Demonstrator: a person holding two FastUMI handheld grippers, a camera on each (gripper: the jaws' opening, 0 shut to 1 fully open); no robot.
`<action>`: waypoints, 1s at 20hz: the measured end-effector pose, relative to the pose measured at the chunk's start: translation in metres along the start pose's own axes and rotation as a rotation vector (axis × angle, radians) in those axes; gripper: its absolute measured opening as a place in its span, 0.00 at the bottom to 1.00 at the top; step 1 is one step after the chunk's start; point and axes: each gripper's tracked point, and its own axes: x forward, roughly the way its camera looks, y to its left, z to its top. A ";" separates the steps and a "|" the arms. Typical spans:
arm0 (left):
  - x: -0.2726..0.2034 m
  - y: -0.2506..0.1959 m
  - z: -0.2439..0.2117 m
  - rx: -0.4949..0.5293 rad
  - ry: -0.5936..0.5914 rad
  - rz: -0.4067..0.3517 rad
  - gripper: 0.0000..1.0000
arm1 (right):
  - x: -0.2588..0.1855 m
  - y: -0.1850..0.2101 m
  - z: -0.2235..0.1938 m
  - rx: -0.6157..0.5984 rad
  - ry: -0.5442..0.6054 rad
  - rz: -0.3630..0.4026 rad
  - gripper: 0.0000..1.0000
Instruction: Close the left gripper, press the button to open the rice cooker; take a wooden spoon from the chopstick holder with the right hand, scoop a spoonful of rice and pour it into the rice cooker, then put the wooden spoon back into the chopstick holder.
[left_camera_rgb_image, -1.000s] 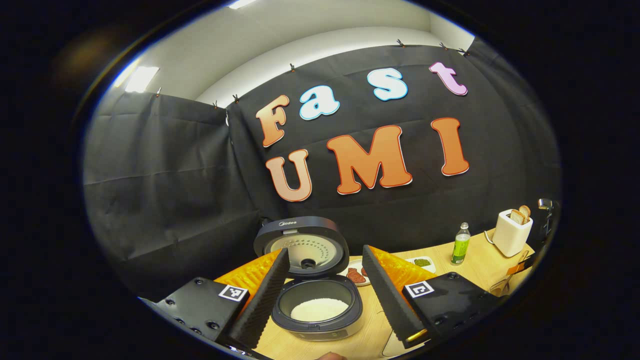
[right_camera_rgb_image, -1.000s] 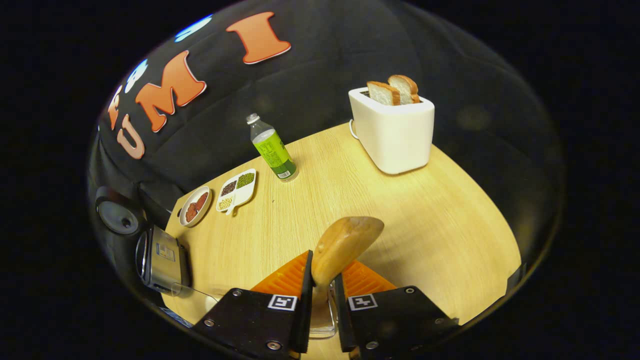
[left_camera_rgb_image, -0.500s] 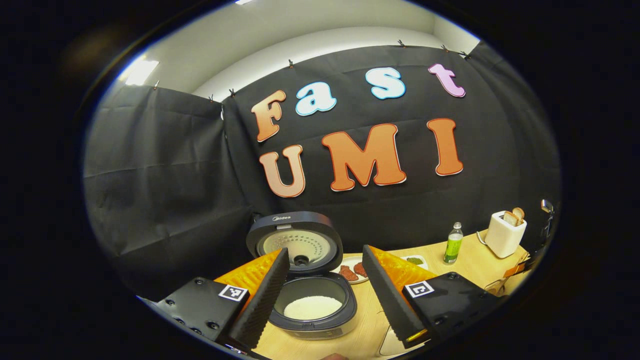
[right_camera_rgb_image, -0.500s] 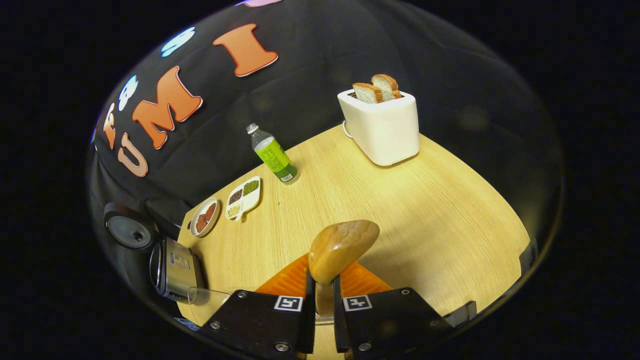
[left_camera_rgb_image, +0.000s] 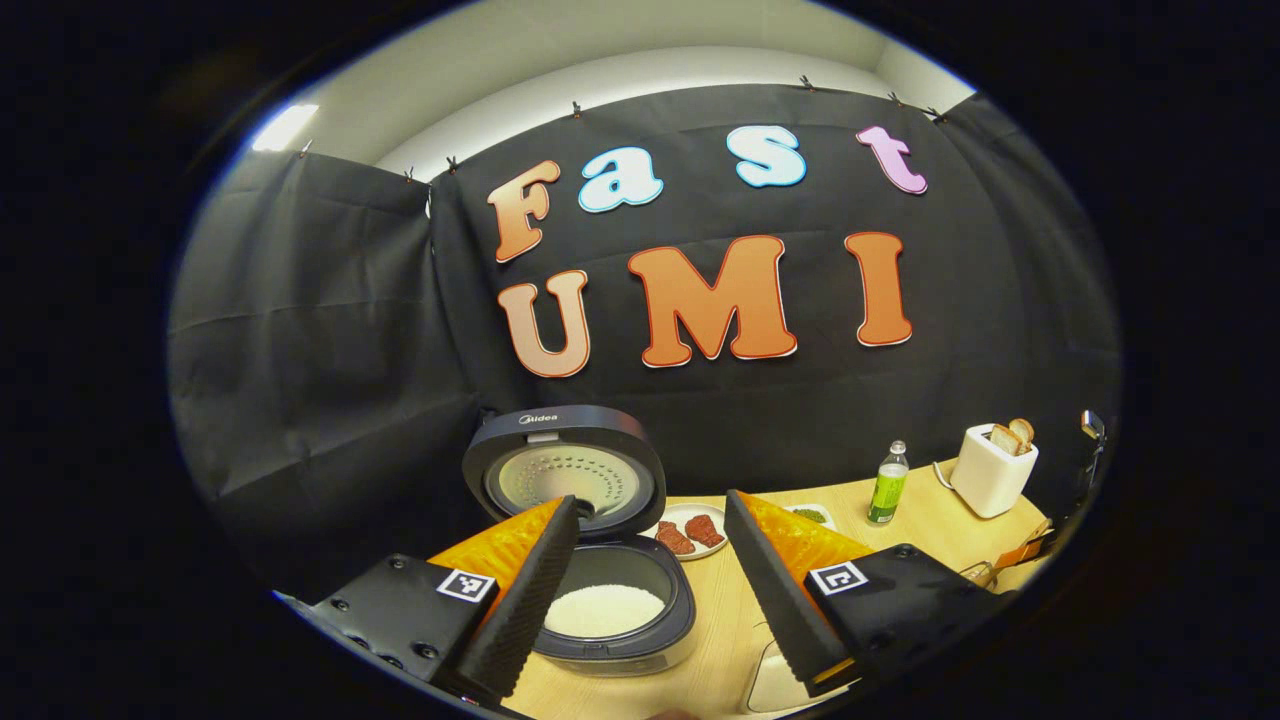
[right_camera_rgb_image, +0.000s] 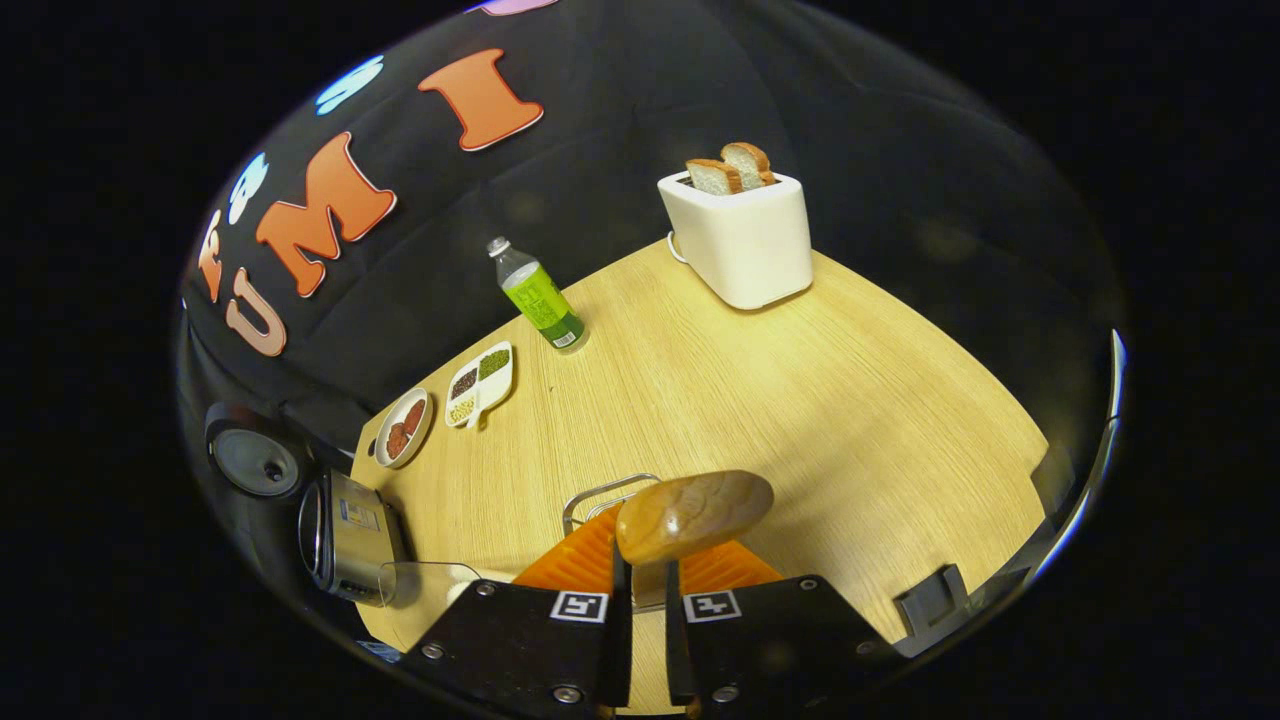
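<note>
On the pale wooden table (right_camera_rgb_image: 800, 400), the right gripper (right_camera_rgb_image: 640, 600) pinched the wooden spoon (right_camera_rgb_image: 692, 515), bowl pointing forward; rice cooker (right_camera_rgb_image: 340, 535) lay leftward; the left gripper (left_camera_rgb_image: 650, 590) was spread wide.

Rice cooker (left_camera_rgb_image: 610, 590) lid up, rice inside; wooden spoon (right_camera_rgb_image: 692, 515) above chopstick holder (right_camera_rgb_image: 600, 497).

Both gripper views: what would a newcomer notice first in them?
In the left gripper view, the open rice cooker with white rice inside sits between the spread fingers of the left claw. In the right gripper view, the right claw clamps a wooden spoon, and a white toaster holding bread stands at the table's far edge.
</note>
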 end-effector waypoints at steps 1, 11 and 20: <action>0.001 0.000 0.002 0.001 -0.006 -0.004 0.99 | -0.001 0.000 -0.003 -0.001 0.000 -0.010 0.13; 0.013 0.018 0.008 0.004 -0.035 -0.011 0.93 | -0.028 0.010 0.025 -0.021 -0.107 -0.039 0.11; 0.023 0.017 0.007 -0.037 -0.051 -0.078 1.00 | -0.086 0.051 0.047 -0.004 -0.213 0.043 0.11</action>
